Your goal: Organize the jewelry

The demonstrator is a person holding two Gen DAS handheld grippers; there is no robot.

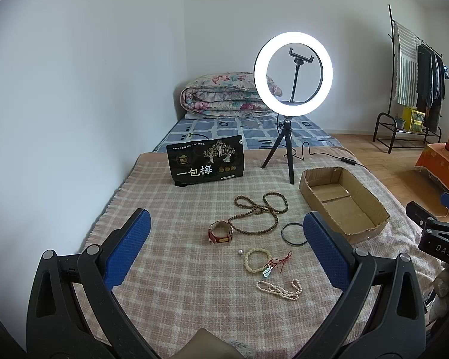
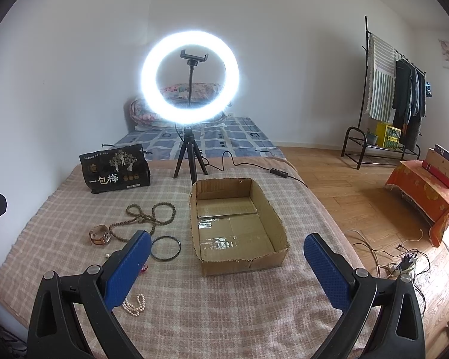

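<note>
Both hand-held grippers, left (image 1: 226, 246) and right (image 2: 227, 267), hang over the checked blanket (image 1: 170, 269) with fingers spread, holding nothing. Pearl strand (image 1: 280, 290), pale bead bracelet (image 1: 256, 260) and black bangle (image 1: 293, 232) lie between the left fingers; the cardboard box (image 2: 239, 264) sits between the right's.

Jewelry (image 1: 256, 224) lies left of the cardboard box (image 1: 371, 203), tripod (image 1: 286, 146) behind.
</note>
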